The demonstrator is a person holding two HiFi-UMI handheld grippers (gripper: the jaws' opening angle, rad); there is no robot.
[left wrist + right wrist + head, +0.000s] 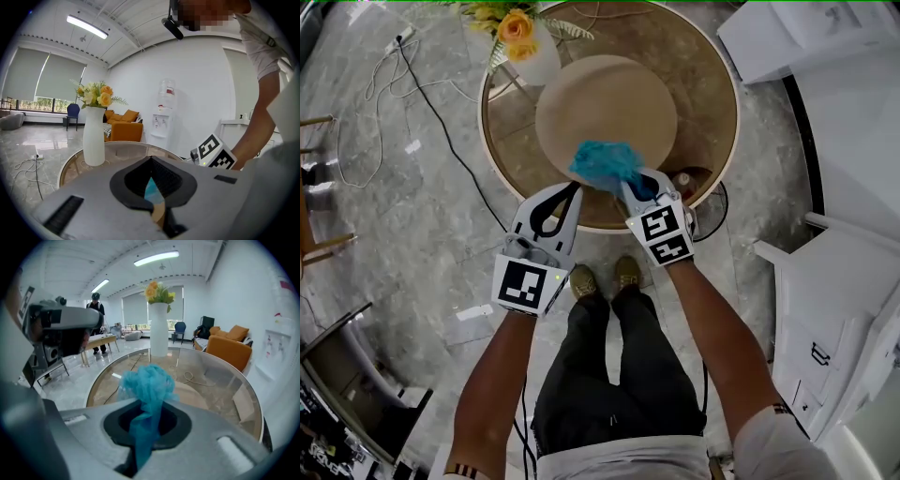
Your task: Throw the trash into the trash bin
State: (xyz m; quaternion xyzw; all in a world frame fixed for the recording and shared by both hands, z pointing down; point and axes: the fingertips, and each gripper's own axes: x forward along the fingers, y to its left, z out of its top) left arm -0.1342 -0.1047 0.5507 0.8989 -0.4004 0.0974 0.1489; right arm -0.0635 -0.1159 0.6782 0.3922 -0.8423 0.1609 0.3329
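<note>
Office lounge, orange fabric sofa [124, 131], white water dispenser [161, 122], round glass-topped table [712, 112] with white ceramic flower vase [93, 136], polished grey stone floor [422, 206]

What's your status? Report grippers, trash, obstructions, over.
Right gripper shut on blue trash, over the glass table. Left gripper shut, empty. Bin not made out.

Tail of blue trash [148, 380] hidden in right gripper [635, 187], flowers [515, 24] cropped

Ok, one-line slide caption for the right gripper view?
Right gripper clamped on crumpled blue trash above the round glass table, white vase of flowers beyond.
</note>
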